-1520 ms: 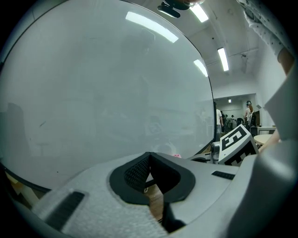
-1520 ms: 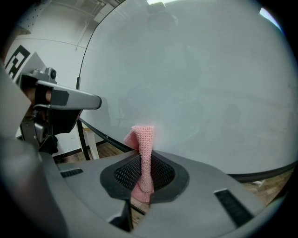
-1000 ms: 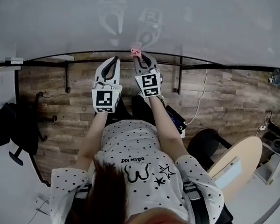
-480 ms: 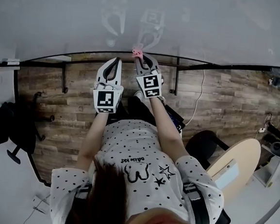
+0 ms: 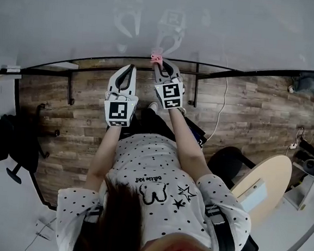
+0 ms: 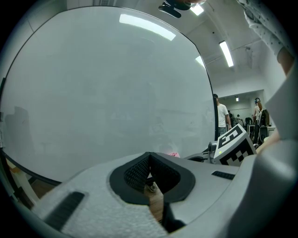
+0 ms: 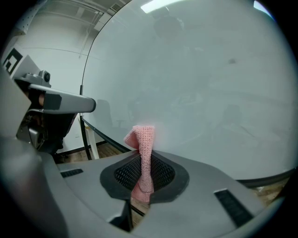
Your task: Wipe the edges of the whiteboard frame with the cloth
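Note:
The whiteboard [image 5: 220, 24] fills the upper head view; its black bottom frame edge [image 5: 249, 73] curves across below it. A pink knitted cloth [image 5: 155, 56] touches that edge, and my right gripper [image 5: 161, 67] is shut on it. In the right gripper view the cloth [image 7: 143, 148] stands up from between the closed jaws of my right gripper [image 7: 142, 160], its top against the board just above the frame edge [image 7: 104, 137]. My left gripper [image 5: 130, 69] hangs just left of the right one, below the frame. Its jaws [image 6: 149, 158] are shut and hold nothing.
Black stand legs [image 5: 196, 84] drop from the frame to the wood floor [image 5: 256, 114]. A white cable [image 5: 221, 109] hangs beside them. A black chair [image 5: 2, 141] stands at the left and a round wooden table [image 5: 267, 181] at the right. People [image 6: 222, 116] stand far off.
My right gripper has slid the cloth a little to the right along the bottom frame edge. The left gripper has hardly moved.

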`<state>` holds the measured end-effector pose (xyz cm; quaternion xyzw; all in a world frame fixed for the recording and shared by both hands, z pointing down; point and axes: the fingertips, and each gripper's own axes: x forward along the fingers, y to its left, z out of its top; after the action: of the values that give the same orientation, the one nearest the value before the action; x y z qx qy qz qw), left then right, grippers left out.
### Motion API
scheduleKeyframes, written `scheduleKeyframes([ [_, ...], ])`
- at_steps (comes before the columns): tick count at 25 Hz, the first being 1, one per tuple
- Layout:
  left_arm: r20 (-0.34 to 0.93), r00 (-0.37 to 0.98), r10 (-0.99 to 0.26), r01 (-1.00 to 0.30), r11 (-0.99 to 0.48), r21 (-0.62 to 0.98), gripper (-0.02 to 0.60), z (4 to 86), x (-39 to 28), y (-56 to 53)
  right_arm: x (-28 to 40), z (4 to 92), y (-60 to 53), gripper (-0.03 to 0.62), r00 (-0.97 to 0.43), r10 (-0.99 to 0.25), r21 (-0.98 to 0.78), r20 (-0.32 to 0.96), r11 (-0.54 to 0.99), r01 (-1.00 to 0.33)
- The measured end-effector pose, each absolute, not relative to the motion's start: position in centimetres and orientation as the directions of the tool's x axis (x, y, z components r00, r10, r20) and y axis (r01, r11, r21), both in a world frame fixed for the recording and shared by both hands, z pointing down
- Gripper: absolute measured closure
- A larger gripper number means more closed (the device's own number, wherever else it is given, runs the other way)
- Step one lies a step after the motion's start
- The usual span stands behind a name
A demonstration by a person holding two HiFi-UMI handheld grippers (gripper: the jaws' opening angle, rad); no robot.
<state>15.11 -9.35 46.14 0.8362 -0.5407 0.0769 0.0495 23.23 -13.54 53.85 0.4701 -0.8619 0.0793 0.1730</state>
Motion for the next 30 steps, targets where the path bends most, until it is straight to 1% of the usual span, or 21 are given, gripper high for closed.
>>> scheduleKeyframes([
  [14, 0.173, 0.451, -0.875, -0.889, -0.458, -0.002, 0.566, 45.9, 19.0, -9.5, 27.6, 53.3, -13.5, 0.565, -0.456, -0.813, 0.036, 0.363, 0.502, -0.864],
  [24, 0.161, 0.491, -0.856, -0.868, -0.497, 0.005, 0.566, 46.0, 20.8, -9.7, 29.0, 53.4, -13.7, 0.565, -0.441, -0.82, 0.05, 0.365, 0.491, -0.87],
  [30, 0.166, 0.536, -0.828, -0.841, -0.541, 0.02, 0.566, 46.4, 21.7, -9.9, 29.7, 53.4, -13.8, 0.565, -0.408, -0.832, 0.059, 0.375, 0.46, -0.886],
])
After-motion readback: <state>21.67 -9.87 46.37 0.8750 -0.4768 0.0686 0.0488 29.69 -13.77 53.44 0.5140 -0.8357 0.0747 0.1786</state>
